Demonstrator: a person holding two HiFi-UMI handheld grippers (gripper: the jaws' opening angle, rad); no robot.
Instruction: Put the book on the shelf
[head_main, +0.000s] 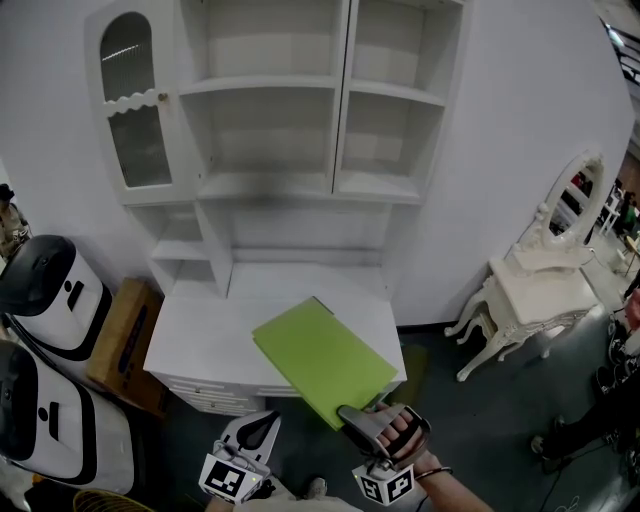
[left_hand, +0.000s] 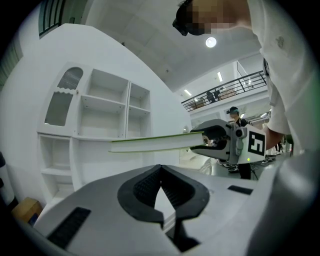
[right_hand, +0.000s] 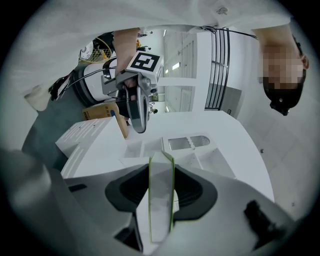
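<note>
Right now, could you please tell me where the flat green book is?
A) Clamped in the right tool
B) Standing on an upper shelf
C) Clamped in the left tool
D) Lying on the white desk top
A: the right gripper view shows the flat green book pinched between the pads of the right tool.

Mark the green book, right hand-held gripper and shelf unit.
green book (head_main: 320, 358), head view, middle of cover
right hand-held gripper (head_main: 350, 413), head view, between fingertips
shelf unit (head_main: 262, 86), head view, upper shelf board

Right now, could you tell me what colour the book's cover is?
The book is lime green; head view shows it best.
</note>
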